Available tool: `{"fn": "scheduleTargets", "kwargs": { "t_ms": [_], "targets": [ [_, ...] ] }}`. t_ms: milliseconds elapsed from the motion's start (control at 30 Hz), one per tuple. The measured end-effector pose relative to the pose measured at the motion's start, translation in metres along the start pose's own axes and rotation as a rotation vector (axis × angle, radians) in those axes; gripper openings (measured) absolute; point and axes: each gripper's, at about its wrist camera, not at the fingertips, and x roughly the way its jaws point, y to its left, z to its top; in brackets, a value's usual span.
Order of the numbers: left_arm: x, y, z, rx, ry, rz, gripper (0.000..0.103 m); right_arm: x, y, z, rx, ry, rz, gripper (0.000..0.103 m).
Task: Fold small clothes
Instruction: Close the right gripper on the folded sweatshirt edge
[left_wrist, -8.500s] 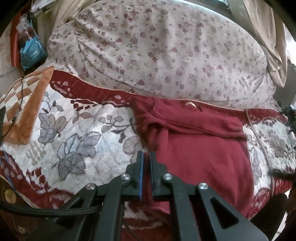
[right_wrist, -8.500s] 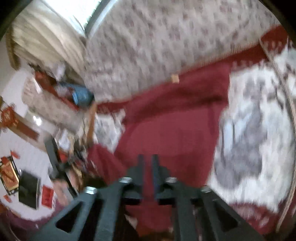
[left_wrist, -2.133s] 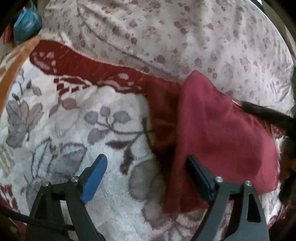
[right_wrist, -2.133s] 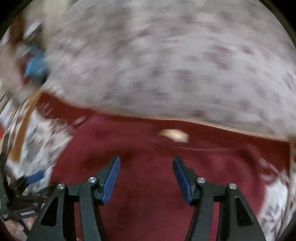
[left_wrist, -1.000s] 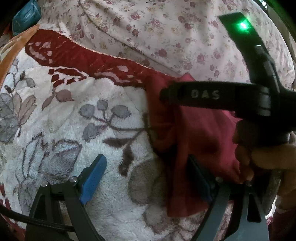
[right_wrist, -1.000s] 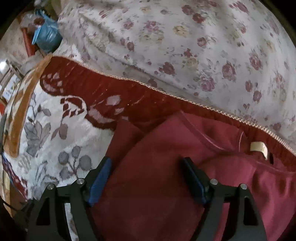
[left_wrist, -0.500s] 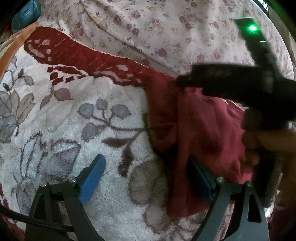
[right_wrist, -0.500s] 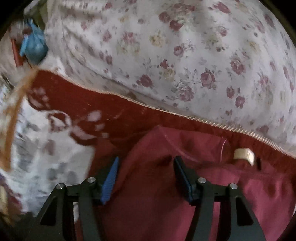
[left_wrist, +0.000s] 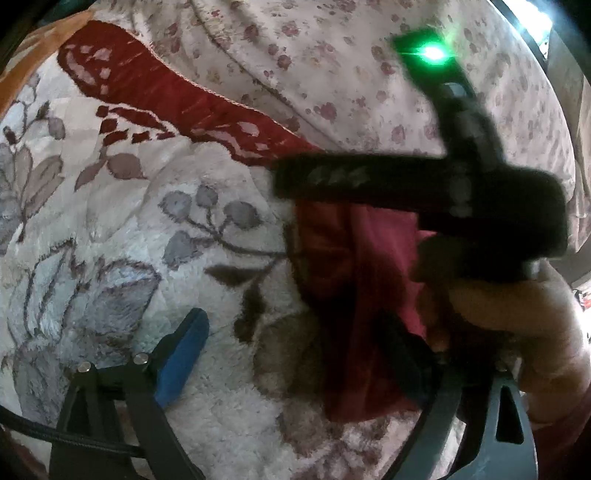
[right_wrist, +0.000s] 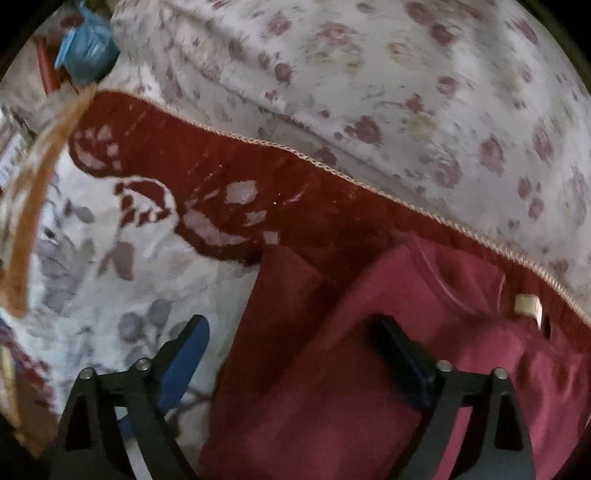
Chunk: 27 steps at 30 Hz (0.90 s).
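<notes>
A: Where is the garment?

B: The red shirt (right_wrist: 369, 387) lies folded on the fleecy blanket (right_wrist: 110, 295), its top edge close to the blanket's dark red border (right_wrist: 240, 173). Just past that border lies the flowered quilt (right_wrist: 406, 92). A pale neck label (right_wrist: 528, 306) shows near the shirt's upper right.

A: And the left hand-held gripper?

B: The left hand-held gripper (left_wrist: 295, 350) has its fingers spread wide. The blue-padded finger (left_wrist: 181, 354) hangs over the white fleece, while the other one sits at the left edge of the shirt (left_wrist: 354, 295), in shadow.

A: The right one?

B: From its own camera, the right hand-held gripper (right_wrist: 291, 354) is also spread wide. Its blue finger (right_wrist: 181, 362) is over the blanket just left of the shirt; the dark one is over the red cloth. Whether either touches the fabric, I cannot tell.

A: What is the black shape in the left camera?

B: That is the right tool's body (left_wrist: 443, 192), blurred, crossing above the shirt, with a green light (left_wrist: 432, 53) on it and the person's hand (left_wrist: 517, 317) below it.
</notes>
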Motion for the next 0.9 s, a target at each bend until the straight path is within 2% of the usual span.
{"fn": "scheduleTargets", "kwargs": {
  "t_ms": [33,100,167,200,233,267,333,400,433,467,500,633,700,767,833,900],
  "targets": [
    [0.000,0.002,0.001,-0.005,-0.001,-0.001,0.093,0.003,0.004,0.000,-0.035,-0.003,-0.015,0.096],
    [0.001,0.000,0.002,-0.021,-0.007,-0.006,0.094,0.003,0.000,-0.001,-0.052,-0.010,-0.029,0.085],
    [0.003,-0.001,0.004,-0.029,-0.011,-0.013,0.094,-0.006,-0.012,-0.003,-0.039,-0.026,-0.037,0.050],
    [0.004,-0.003,0.006,-0.030,-0.013,-0.017,0.094,-0.013,-0.020,-0.004,-0.034,-0.033,-0.010,0.042],
    [0.007,-0.006,0.007,-0.028,-0.014,-0.021,0.094,-0.022,-0.031,-0.007,-0.015,-0.042,0.035,0.028],
    [0.009,-0.009,0.007,-0.024,-0.013,-0.025,0.094,-0.027,-0.036,-0.008,-0.001,-0.048,0.058,0.023],
    [0.013,-0.017,0.007,-0.023,-0.023,-0.026,0.094,-0.046,-0.055,-0.015,0.058,-0.081,0.145,0.021],
    [0.016,-0.023,0.007,-0.029,-0.034,-0.037,0.088,-0.057,-0.064,-0.019,0.090,-0.100,0.191,0.021],
    [0.016,-0.027,0.008,-0.025,-0.041,-0.052,0.069,-0.062,-0.070,-0.022,0.106,-0.109,0.203,0.021],
    [0.016,-0.030,0.008,-0.012,-0.038,-0.077,0.040,-0.066,-0.076,-0.026,0.115,-0.116,0.207,0.021],
    [0.016,-0.037,0.007,0.015,-0.016,-0.121,0.033,-0.065,-0.078,-0.027,0.116,-0.117,0.205,0.021],
    [0.003,-0.053,0.000,0.101,-0.069,-0.116,0.022,-0.072,-0.088,-0.034,0.144,-0.112,0.231,0.022],
    [-0.004,-0.057,-0.001,0.110,-0.088,-0.144,0.021,-0.076,-0.090,-0.033,0.182,-0.110,0.248,0.028],
    [-0.009,-0.060,0.001,0.123,-0.106,-0.168,0.021,-0.082,-0.092,-0.032,0.204,-0.101,0.269,0.064],
    [-0.011,-0.061,0.001,0.132,-0.107,-0.169,0.021,-0.085,-0.088,-0.029,0.203,-0.107,0.278,0.076],
    [-0.012,-0.059,-0.001,0.125,-0.099,-0.172,0.021,-0.085,-0.080,-0.023,0.181,-0.096,0.264,0.078]
  ]
}}
